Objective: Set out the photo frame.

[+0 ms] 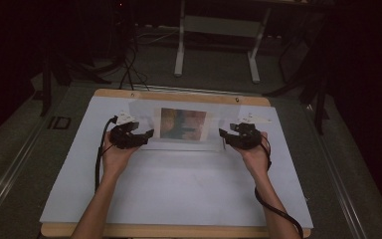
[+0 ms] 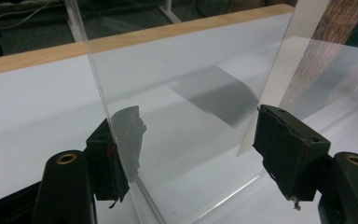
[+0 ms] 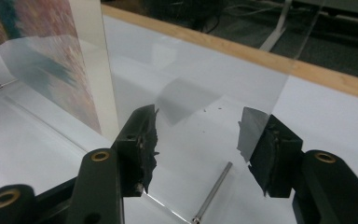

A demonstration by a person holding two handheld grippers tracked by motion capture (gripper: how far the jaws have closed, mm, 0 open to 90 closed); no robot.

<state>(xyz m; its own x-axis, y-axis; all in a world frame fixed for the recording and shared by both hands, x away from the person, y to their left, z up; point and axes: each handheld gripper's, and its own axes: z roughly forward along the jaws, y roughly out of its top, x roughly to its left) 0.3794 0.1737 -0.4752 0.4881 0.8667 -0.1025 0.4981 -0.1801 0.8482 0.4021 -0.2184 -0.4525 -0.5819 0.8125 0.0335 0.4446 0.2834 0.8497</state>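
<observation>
A clear acrylic frame stands upright on the white table top, with a colourful picture in its middle. My left gripper is at the frame's left end and my right gripper at its right end. In the left gripper view, the left gripper is open with the clear sheet rising between its jaws, close to one of them. The right gripper is open too, with the clear sheet between its jaws. The picture stands just beyond it.
A thin metal pin lies on the table between the right jaws, and a small screw lies farther off. The table's wooden far edge is close behind the frame. White table legs and cables stand on the floor beyond.
</observation>
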